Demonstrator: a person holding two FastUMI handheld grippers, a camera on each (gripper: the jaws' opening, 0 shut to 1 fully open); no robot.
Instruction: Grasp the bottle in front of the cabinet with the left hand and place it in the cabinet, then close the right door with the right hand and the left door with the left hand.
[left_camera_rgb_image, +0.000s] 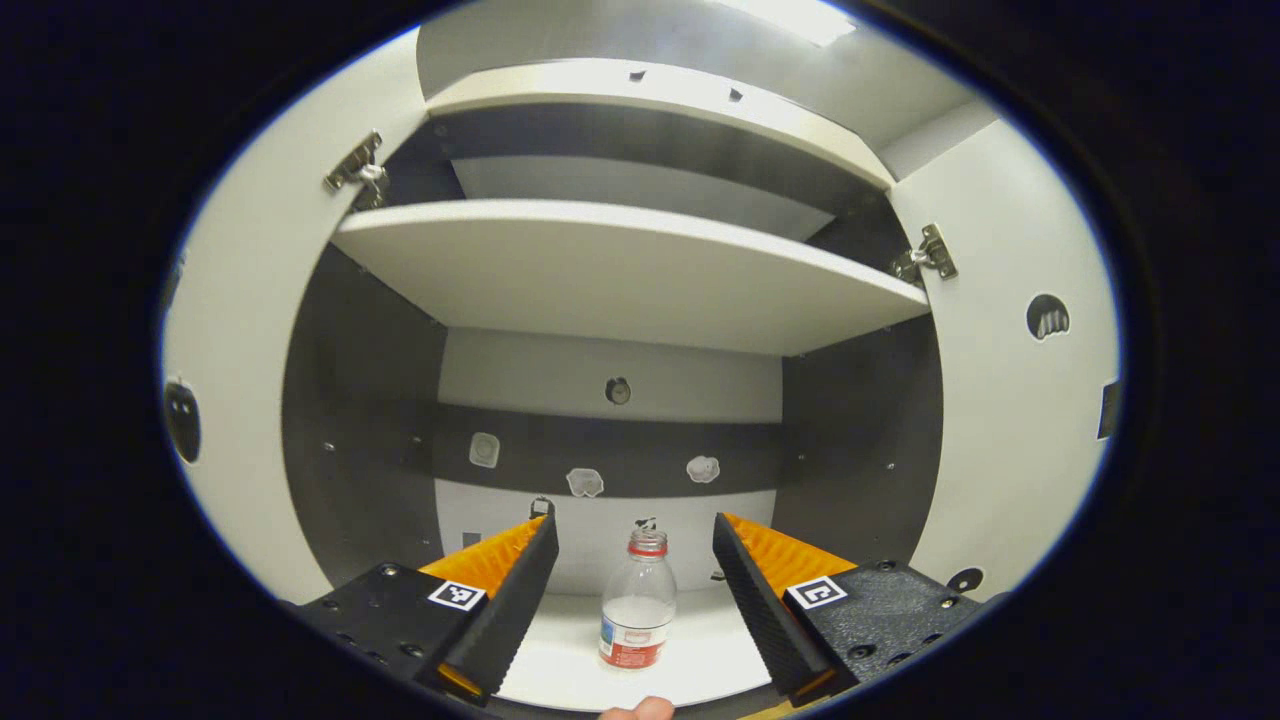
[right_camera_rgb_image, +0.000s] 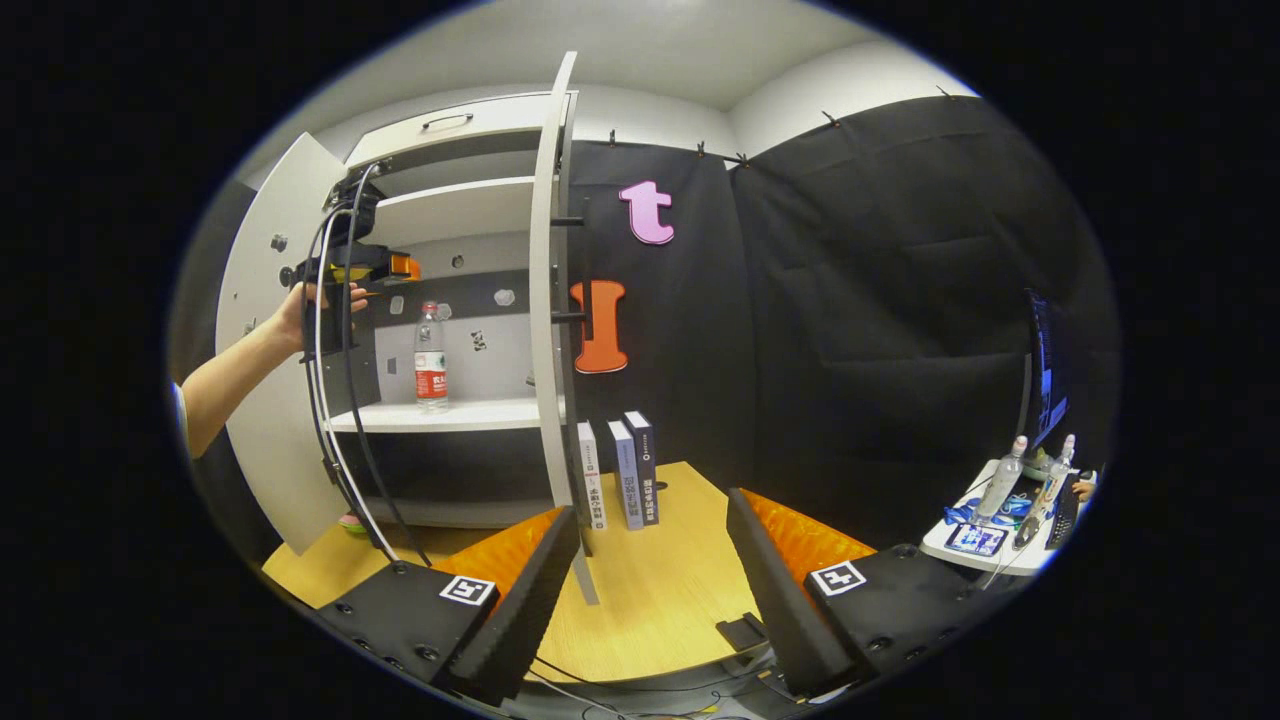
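Left claw (left_camera_rgb_image: 635, 590): your fingers stand wide apart, holding nothing, either side of the bottle without touching it.
Bottle: the clear plastic bottle with red cap and red label (left_camera_rgb_image: 638, 610) stands upright on the white lower shelf (left_camera_rgb_image: 700, 660) inside the cabinet.
Right claw (right_camera_rgb_image: 650, 590): spread apart and empty over the wooden desk (right_camera_rgb_image: 660, 600), just beside the white right door (right_camera_rgb_image: 548, 300).
Left door (right_camera_rgb_image: 262, 400): open beside your left arm.
Risk: brush the bottle while backing out and it may topple; swing the right door early and it could strike your left claw or its cables.
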